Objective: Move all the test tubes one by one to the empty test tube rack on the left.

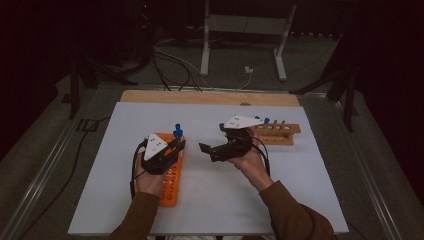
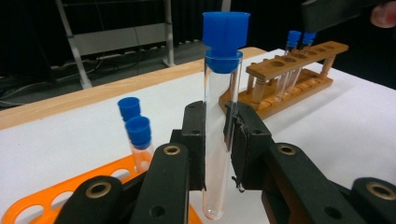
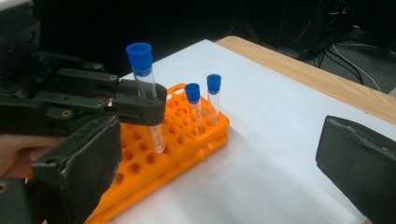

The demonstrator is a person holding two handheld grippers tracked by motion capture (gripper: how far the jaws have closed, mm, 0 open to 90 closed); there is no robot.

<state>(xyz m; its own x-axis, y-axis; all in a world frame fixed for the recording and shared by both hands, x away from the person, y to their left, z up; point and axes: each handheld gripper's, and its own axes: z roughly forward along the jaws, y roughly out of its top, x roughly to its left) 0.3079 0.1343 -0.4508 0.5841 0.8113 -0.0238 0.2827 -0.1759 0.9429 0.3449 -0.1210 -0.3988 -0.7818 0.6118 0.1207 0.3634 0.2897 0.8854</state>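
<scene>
**Tube at risk over the orange rack**

The left gripper (image 2: 215, 140) clamped a blue-capped test tube (image 2: 219, 135) upright just above the orange rack (image 3: 187, 140). The right gripper (image 1: 212, 141), beside the rack, stood wide open and empty. A tilt or missed hole could jam or crack the glass.

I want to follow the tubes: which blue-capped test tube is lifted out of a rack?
The test tube clamped upright in the left hand-held gripper, above the orange rack. The two other tubes there stand in holes.
</scene>
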